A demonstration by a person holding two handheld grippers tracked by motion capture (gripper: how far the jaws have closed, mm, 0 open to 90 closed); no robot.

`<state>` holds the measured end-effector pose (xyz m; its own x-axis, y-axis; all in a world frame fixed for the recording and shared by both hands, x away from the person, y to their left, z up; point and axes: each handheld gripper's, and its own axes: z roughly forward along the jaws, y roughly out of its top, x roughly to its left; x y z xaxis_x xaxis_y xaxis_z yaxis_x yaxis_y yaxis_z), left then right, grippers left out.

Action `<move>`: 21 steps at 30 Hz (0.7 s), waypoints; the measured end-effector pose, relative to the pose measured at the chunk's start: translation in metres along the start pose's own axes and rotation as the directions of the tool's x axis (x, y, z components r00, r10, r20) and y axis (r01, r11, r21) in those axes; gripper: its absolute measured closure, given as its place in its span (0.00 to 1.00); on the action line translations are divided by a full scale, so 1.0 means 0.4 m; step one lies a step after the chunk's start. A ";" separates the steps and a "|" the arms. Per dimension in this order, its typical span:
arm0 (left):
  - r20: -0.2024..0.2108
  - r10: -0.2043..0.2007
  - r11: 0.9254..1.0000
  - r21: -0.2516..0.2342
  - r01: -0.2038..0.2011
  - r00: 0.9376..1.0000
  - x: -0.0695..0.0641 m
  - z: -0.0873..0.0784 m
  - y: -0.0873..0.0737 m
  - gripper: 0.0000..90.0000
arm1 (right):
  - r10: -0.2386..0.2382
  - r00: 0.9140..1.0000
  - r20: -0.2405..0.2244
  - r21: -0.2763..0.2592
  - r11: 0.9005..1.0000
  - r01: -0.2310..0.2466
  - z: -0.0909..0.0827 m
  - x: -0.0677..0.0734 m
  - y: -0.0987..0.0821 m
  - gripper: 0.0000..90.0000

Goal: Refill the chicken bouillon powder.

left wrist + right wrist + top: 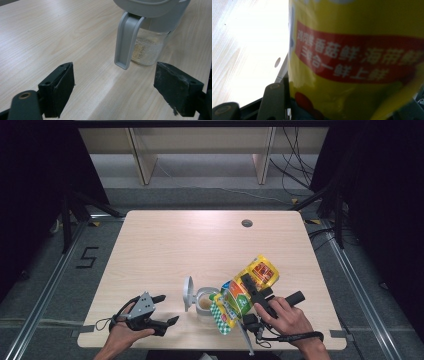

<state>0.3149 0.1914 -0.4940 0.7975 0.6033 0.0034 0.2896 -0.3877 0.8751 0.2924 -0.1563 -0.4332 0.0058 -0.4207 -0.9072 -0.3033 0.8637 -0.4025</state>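
**Seasoning pouch tipped over the open jar**

Seasoning pouch (245, 295), yellow with a red band and a green checked lower end, tilted just right of the jar (204, 303), lower corner hanging over the jar's mouth. Clamped between the jaws of the right gripper (252, 289), pressed close against the lens in the right gripper view (354, 62); the pads' exact contact there blurred, probably pinching the pouch's middle. Held by the right hand (285, 316) further right of the jar.

Jar clear-walled, grey-rimmed, a shallow layer of pale granules at the bottom (146, 48). Grey flip lid (188, 293) swung up on the jar's left side, its latch tab (126, 40) hanging down in front of the glass.

Left gripper (162, 310) lying well left of the jar, jaws spread wide with nothing between them, aimed toward the jar. Left hand (122, 332) wrapped round its body.

Wooden table (165, 245) underneath.
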 end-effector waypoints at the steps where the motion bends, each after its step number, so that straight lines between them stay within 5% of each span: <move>1: 0.000 0.001 1.000 0.001 -0.001 1.000 0.000 0.000 0.000 0.18 | 0.011 1.000 0.001 0.007 1.000 -0.011 -0.001 0.002 0.000 0.51; 2: -0.001 0.000 1.000 0.001 0.000 1.000 0.000 0.000 0.000 0.18 | 0.020 0.998 0.065 -0.023 1.000 -0.018 0.003 0.007 -0.001 0.51; 3: -0.001 -0.002 1.000 -0.003 0.002 1.000 -0.001 0.000 0.000 0.18 | 0.018 0.999 0.040 -0.010 1.000 -0.018 0.001 0.007 -0.002 0.51; 18: -0.004 0.004 1.000 0.003 -0.004 1.000 0.001 -0.001 0.000 0.18 | -0.007 0.999 0.052 -0.020 1.000 0.008 0.003 0.005 -0.009 0.52; 21: -0.002 -0.001 1.000 0.001 0.001 1.000 0.001 -0.001 0.000 0.18 | 0.030 0.998 0.056 -0.011 1.000 -0.030 0.000 0.011 -0.009 0.52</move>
<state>0.3150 0.1917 -0.4939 0.7960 0.6053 0.0041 0.2903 -0.3877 0.8749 0.2937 -0.1612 -0.4357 0.0502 -0.3781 -0.9244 -0.3135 0.8728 -0.3740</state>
